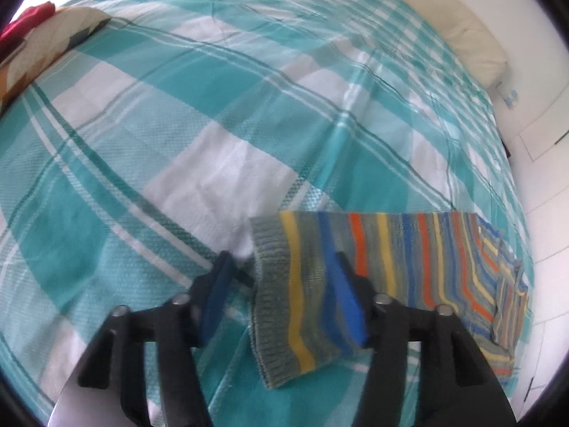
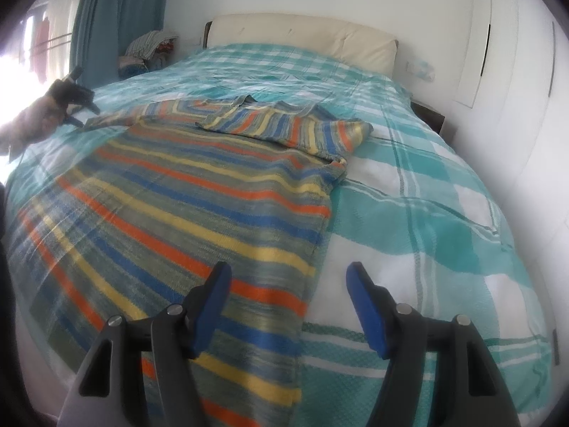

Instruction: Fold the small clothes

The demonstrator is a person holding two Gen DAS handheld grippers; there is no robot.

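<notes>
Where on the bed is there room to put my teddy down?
The checked bedspread lies bare between the striped sweater and the wall side, up to the cream headboard. The other view shows more bare spread beyond the sleeve cuff. It is crowded where the sweater lies spread, and by the clothes pile near the curtain.

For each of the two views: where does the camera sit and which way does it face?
Left wrist: on the left tool, looking down at the striped sweater sleeve cuff on the checked bedspread; its fingers show.
Right wrist: on the right tool, facing the headboard over the sweater's hem; its fingers show.
Shared: sweater, bedspread.
</notes>
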